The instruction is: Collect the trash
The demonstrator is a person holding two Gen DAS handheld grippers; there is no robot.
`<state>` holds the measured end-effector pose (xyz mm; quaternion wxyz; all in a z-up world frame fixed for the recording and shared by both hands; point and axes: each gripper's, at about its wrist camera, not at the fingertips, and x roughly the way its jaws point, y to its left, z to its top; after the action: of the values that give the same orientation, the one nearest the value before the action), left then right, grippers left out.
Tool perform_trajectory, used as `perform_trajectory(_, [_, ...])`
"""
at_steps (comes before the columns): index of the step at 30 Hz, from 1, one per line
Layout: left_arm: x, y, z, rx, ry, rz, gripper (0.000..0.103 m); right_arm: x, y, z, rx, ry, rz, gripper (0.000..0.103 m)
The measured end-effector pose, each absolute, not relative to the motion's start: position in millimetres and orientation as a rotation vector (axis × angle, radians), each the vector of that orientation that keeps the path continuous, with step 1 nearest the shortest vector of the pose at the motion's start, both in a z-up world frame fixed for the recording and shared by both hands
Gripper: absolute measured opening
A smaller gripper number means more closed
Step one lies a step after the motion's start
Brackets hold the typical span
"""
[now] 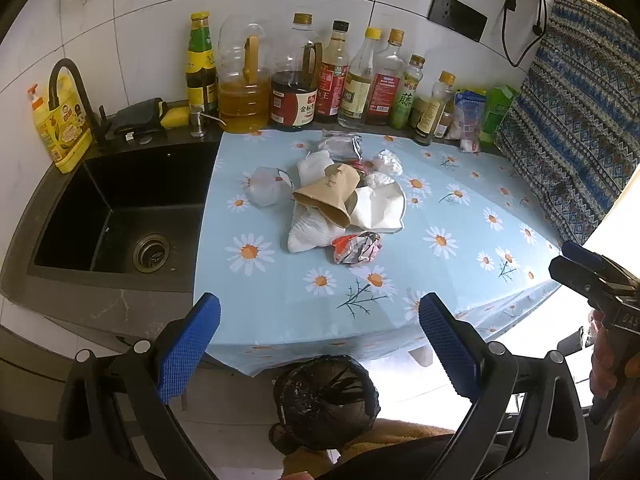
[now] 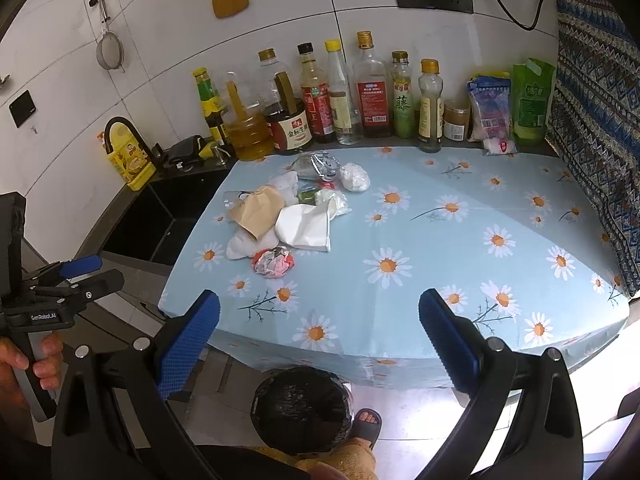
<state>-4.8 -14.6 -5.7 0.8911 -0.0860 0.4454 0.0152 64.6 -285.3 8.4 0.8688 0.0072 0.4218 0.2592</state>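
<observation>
Daisy-printed blue cloth (image 1: pixel 460 208) is covering the counter we are facing, with a black sink (image 1: pixel 120 216) to its left and a row of bottles (image 1: pixel 340 76) along the far wall. We are holding the left gripper (image 1: pixel 320 344) and the right gripper (image 2: pixel 320 340) above the near edge, both with fingers spread apart and gripping nothing. Trash is lying heaped mid-cloth: a brown paper cup (image 1: pixel 328 196), white paper (image 1: pixel 380 208) and a crumpled wrapper (image 1: pixel 356 248). A black-lined bin (image 1: pixel 326 396) is standing on the floor below the near edge.
</observation>
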Motion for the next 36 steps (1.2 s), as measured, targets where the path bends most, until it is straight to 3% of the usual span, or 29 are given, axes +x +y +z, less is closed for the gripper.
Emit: perform_trajectory(36, [-6.4,-21.6,2.5,-0.194,0.929,0.027,0.097,66.3,-282.3,6.3,0.013,0.876,0.588,0.099])
